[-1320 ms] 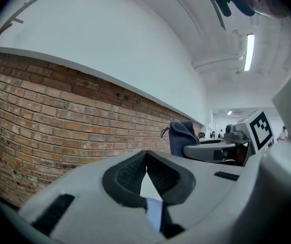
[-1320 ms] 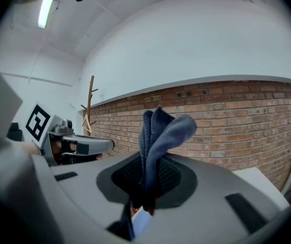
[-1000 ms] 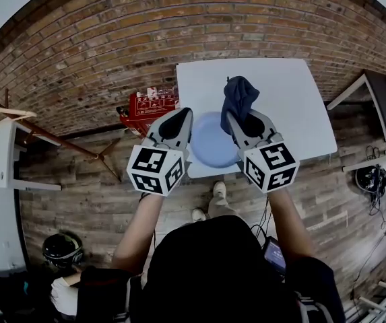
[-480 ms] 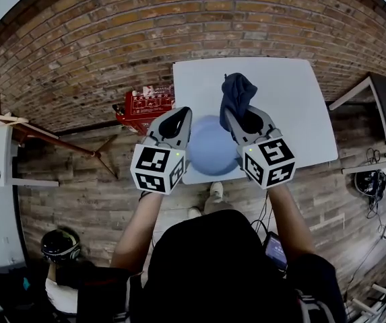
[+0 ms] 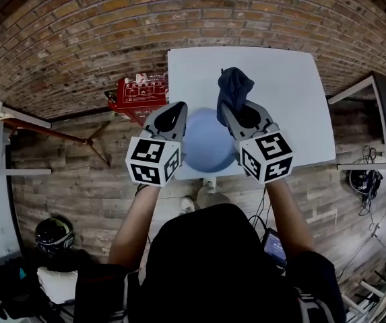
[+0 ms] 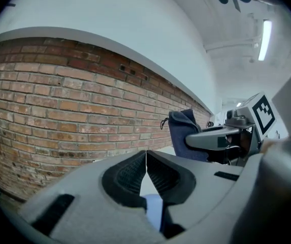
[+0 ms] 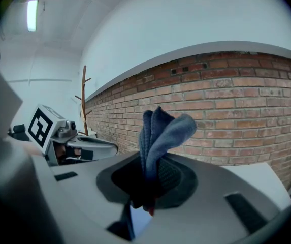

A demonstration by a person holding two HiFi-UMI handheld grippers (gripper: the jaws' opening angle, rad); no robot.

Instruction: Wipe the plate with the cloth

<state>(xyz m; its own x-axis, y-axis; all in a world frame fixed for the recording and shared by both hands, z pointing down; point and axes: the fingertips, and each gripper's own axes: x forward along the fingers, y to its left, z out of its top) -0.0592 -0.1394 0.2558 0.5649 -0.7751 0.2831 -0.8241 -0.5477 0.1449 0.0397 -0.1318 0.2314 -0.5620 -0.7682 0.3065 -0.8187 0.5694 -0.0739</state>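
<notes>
A light blue plate (image 5: pixel 207 140) sits between my two grippers, over the front edge of the white table (image 5: pixel 287 93). At the plate's left rim is my left gripper (image 5: pixel 181 108), its jaws pressed together on that rim; the left gripper view shows the tips (image 6: pixel 146 155) meeting and pale blue plate (image 6: pixel 154 211) just below. My right gripper (image 5: pixel 229 112) is shut on a dark blue cloth (image 5: pixel 234 90), which bunches up past the jaws above the plate's far right rim. In the right gripper view the cloth (image 7: pixel 163 133) stands up out of the shut jaws (image 7: pixel 153 173).
A red box (image 5: pixel 139 90) lies on the wooden floor left of the table. A brick wall runs behind the table. A wooden rack (image 5: pixel 44 130) is at the left, a dark cabinet (image 5: pixel 384 106) at the right, and a helmet (image 5: pixel 52 234) at lower left.
The plate looks a little larger and reaches further over the table's front edge. Both grippers keep their hold and their places beside it. The head view has shifted slightly.
</notes>
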